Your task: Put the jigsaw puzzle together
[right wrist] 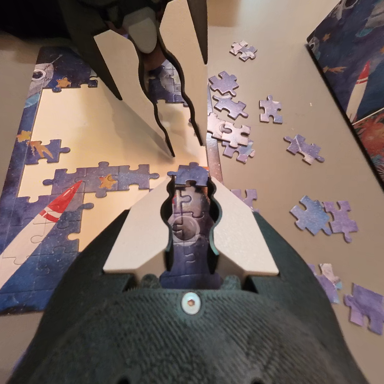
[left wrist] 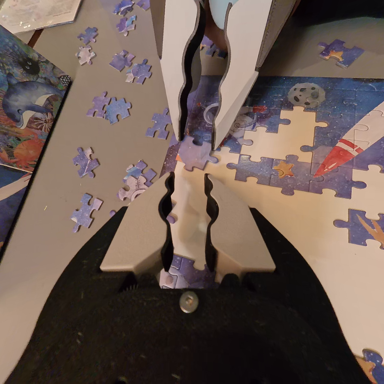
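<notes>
In the left wrist view, the left claw (left wrist: 188, 175) is spread and holds nothing; between its fingers only the cream board (left wrist: 297, 128) of the puzzle shows. Just beyond its tips, a little farther into the scene, lies a purple piece (left wrist: 195, 154). The right claw (left wrist: 196, 140) comes from the far side, tips pointing toward the camera, and pinches this piece from both sides. The piece sits at the left edge of the board, beside the joined part with the astronaut (left wrist: 239, 122). Loose pieces (left wrist: 118, 110) lie on the tabletop (left wrist: 52, 187) to the left.

In the right wrist view, the right claw (right wrist: 190, 178) grips the same piece (right wrist: 190, 174) at its very tips; both fingers press on the side edges, and the piece lies flat, with its knob pointing far. The left claw (right wrist: 187, 150) hangs spread just beyond it, not touching. The piece is near the right frame (right wrist: 215, 162) of the puzzle. The right claw is clearly the nearer one.
</notes>
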`<state>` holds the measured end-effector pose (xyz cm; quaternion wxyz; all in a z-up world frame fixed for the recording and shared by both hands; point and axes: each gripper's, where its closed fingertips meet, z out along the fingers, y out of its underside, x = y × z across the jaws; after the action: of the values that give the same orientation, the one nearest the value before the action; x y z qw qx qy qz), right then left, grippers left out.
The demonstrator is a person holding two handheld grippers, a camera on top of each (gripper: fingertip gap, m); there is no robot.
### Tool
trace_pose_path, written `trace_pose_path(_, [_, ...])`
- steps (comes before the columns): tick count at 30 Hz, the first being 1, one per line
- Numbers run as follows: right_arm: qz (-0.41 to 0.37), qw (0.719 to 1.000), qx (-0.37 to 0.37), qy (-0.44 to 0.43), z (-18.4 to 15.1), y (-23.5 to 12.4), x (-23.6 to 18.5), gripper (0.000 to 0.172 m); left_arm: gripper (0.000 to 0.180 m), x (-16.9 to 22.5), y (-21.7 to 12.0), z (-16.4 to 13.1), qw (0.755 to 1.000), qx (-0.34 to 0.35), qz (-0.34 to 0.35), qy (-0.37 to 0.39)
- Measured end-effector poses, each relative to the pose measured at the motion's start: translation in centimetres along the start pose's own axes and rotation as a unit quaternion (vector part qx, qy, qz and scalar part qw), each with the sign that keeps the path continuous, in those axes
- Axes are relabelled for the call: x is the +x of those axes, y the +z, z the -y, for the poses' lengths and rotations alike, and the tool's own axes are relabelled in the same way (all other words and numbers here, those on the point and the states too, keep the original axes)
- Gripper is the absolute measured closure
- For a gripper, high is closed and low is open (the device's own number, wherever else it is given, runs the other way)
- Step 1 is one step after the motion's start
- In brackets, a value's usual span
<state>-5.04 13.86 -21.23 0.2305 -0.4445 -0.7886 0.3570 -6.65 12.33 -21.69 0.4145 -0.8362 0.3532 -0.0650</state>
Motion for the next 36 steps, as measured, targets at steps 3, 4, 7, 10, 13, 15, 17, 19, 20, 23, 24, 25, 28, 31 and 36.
trace_pose_path(3, [-0.003,1.0,0.0,0.0,-0.1,-0.2,0.0,0.142,0.153,-0.1,0.0,0.0,1.0,0.002,0.0,-0.002])
trace_pose_path(4, [-0.004,1.0,0.0,0.0,-0.1,-0.2,0.0,0.142,0.153,-0.1,-0.1,0.0,1.0,0.002,0.001,-0.002])
trace_pose_path(7, [-0.006,1.0,0.0,-0.001,-0.2,-0.5,0.0,0.142,0.153,-0.1,-0.1,0.1,1.0,0.003,0.001,-0.003])
trace_pose_path(10, [-0.008,1.0,0.003,0.001,-0.2,-0.9,0.0,0.142,0.153,-0.1,0.0,0.0,1.0,0.002,0.002,-0.001])
trace_pose_path(13, [-0.002,1.0,0.004,0.004,-0.5,-1.5,-0.3,0.154,0.153,-0.1,0.0,0.0,1.0,-0.002,0.004,0.003])
trace_pose_path(15, [-0.001,1.0,0.006,0.007,-0.7,-1.8,-0.4,0.154,0.153,-0.1,0.1,-0.1,1.0,-0.005,0.007,0.006])
trace_pose_path(17, [-0.001,1.0,0.011,0.012,-0.8,-2.0,-0.4,0.153,0.153,-0.1,0.1,-0.3,1.0,-0.009,0.009,0.009])
trace_pose_path(19, [-0.005,1.0,0.009,0.015,-1.0,-2.1,-0.3,0.153,0.153,-0.3,0.1,-0.4,1.0,-0.011,0.012,0.01])
trace_pose_path(20, [-0.008,1.0,0.007,0.017,-1.2,-2.1,-0.2,0.151,0.153,-0.3,0.1,-0.4,1.0,-0.011,0.013,0.01])
trace_pose_path(23, [-0.015,1.0,0.005,0.027,-1.4,-1.9,0.2,0.141,0.153,-0.3,0.1,-0.4,1.0,-0.009,0.012,0.009])
trace_pose_path(24, [-0.015,0.999,0.005,0.03,-1.3,-1.7,0.2,0.137,0.153,-0.3,0.1,-0.4,1.0,-0.01,0.013,0.01])
trace_pose_path(25, [-0.012,0.999,0.005,0.032,-1.2,-1.4,0.1,0.132,0.153,-0.3,0.1,-0.4,1.0,-0.011,0.013,0.012])
trace_pose_path(28, [-0.015,0.999,-0.007,0.029,-1.3,-0.6,-0.1,0.125,0.153,-0.2,0.2,-0.5,1.0,-0.016,0.016,0.019])
trace_pose_path(31, [-0.024,0.999,-0.017,0.029,-1.4,-0.1,0.0,0.125,0.153,-0.1,0.3,-0.6,0.999,-0.02,0.019,0.025])
trace_pose_path(36, [-0.027,0.999,-0.019,0.044,-1.4,-0.1,0.2,0.128,0.153,-0.1,0.3,-0.6,0.999,-0.02,0.02,0.026])
